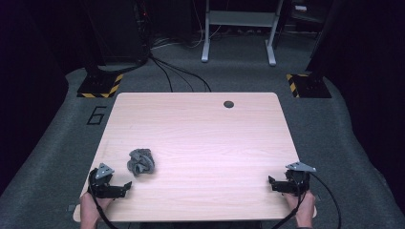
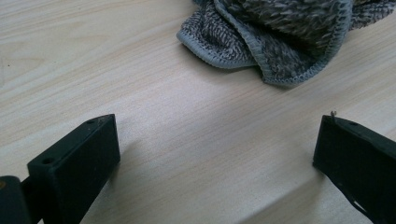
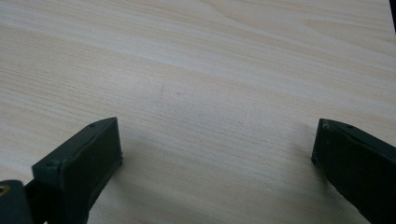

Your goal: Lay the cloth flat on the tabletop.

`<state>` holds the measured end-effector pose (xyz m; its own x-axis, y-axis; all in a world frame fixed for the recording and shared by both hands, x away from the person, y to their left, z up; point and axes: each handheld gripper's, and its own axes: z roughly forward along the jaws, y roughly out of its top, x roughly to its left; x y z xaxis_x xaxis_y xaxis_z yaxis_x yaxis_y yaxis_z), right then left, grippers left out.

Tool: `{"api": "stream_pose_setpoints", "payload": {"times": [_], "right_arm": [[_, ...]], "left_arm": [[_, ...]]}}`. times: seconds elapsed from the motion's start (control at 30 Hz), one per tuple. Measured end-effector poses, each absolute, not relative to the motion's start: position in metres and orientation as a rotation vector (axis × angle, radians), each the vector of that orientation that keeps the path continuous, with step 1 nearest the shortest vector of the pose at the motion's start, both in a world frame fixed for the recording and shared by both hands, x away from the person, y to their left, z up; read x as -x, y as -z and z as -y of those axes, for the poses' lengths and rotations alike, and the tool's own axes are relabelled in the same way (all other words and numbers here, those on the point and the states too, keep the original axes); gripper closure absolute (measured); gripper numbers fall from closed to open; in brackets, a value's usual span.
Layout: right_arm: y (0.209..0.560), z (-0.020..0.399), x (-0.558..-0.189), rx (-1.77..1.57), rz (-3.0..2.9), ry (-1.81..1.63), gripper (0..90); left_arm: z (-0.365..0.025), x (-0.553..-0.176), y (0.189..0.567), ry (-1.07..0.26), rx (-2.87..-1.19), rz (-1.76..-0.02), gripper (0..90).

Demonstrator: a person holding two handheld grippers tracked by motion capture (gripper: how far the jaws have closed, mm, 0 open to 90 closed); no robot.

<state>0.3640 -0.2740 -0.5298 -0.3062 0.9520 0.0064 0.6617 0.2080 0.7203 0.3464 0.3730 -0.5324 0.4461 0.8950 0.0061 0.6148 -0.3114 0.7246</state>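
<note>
Left gripper view: crumpled grey cloth [image 2: 280, 37] lies ahead of the left gripper [image 2: 215, 154], untouched; jaws wide, near the desk's [image 2: 93, 70] front-left corner.

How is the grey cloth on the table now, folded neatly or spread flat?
Neither: the grey cloth lies crumpled in a loose heap on the table. The left gripper view shows its hemmed edges bunched and curled over one another.
</note>
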Motion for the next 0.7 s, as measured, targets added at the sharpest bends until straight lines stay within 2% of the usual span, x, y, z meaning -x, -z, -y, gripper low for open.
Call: {"api": "stream_pose_setpoints", "payload": {"times": [0.7], "right_arm": [[0.5299, 0.2737, -0.3639, -1.498, -2.037, -0.876, 1.3]], "left_arm": [[-0.3741, -0.3466, 0.5314, -0.543, -2.049, -1.274, 0.1]]}}
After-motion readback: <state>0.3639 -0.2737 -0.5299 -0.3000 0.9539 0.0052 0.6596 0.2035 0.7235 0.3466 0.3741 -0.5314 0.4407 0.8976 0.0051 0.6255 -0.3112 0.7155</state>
